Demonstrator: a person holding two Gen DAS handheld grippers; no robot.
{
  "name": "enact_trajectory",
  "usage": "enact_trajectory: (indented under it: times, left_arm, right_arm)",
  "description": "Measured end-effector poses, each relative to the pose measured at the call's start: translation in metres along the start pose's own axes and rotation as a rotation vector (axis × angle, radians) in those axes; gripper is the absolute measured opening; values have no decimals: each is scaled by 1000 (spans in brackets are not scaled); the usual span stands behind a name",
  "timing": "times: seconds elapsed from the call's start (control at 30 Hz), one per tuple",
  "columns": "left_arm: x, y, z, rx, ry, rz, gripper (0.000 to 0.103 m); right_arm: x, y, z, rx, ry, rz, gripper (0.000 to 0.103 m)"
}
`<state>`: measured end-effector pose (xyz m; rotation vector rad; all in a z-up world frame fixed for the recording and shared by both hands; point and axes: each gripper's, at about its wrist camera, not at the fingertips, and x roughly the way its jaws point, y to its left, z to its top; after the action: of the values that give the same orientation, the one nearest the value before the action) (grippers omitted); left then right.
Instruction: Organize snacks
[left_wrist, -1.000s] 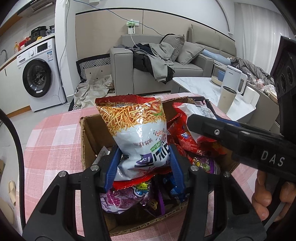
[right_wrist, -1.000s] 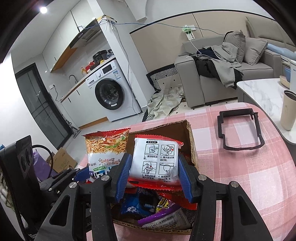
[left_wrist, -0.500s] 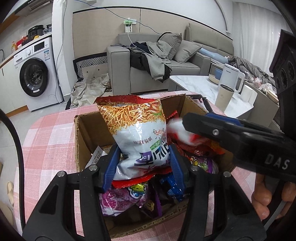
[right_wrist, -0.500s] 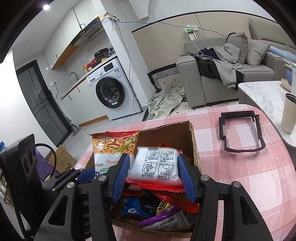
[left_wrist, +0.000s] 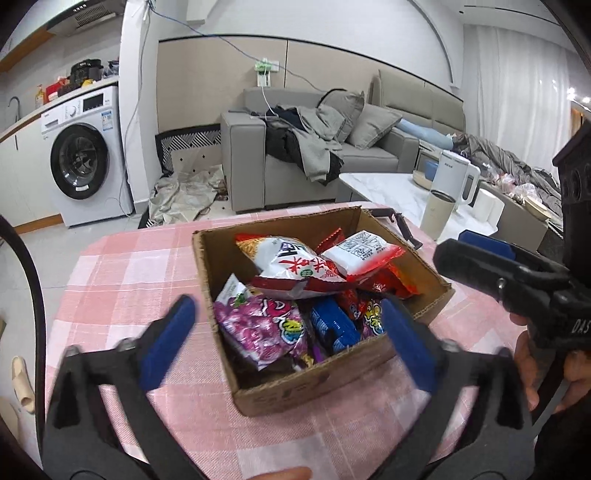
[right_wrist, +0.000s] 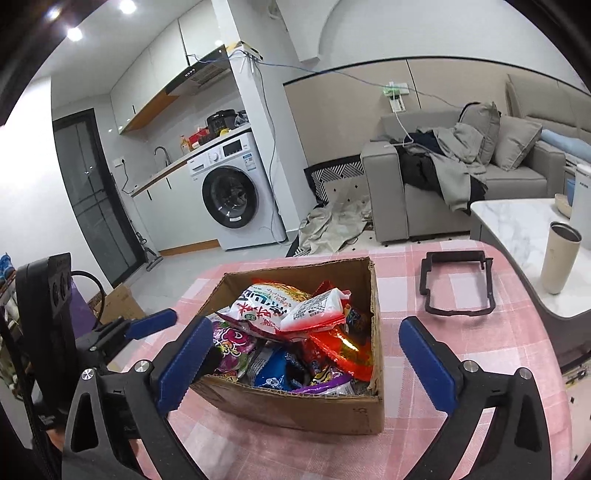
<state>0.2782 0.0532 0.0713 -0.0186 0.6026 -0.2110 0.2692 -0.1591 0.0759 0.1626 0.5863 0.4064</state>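
Note:
An open cardboard box (left_wrist: 317, 384) (right_wrist: 295, 410) stands on the pink checked table. It holds several snack packs. A white and red noodle-snack bag (left_wrist: 288, 266) (right_wrist: 262, 304) lies on top. A white instant-noodle pack with a red edge (left_wrist: 364, 253) (right_wrist: 319, 306) lies beside it. A purple candy bag (left_wrist: 258, 326) (right_wrist: 231, 343) and a blue pack (left_wrist: 334, 326) (right_wrist: 275, 371) lie below. My left gripper (left_wrist: 286, 339) is open and empty above the box's near side. My right gripper (right_wrist: 306, 363) is open and empty, its jaws standing wider than the box.
A black rectangular frame (right_wrist: 458, 282) lies on the table to the right of the box. A beige tumbler (right_wrist: 557, 256) and a white kettle (left_wrist: 456, 177) stand on the marble side table. A sofa (left_wrist: 317, 158) and a washing machine (right_wrist: 232, 192) stand behind.
Both grippers have opened and pulled back. The noodle-snack bag and the white noodle pack have dropped from the jaws and now lie on the pile in the box.

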Motion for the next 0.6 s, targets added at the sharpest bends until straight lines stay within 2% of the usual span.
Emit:
enact_trajectory:
  times: [0.37, 0.6]
  left_arm:
    - [-64, 11, -38, -2, -82, 28, 103]
    - [-83, 13, -64, -4, -126, 62, 103]
  right_arm:
    - [-31, 12, -28, -51, -57, 18, 103]
    - [-40, 11, -55, -69, -66, 0, 103]
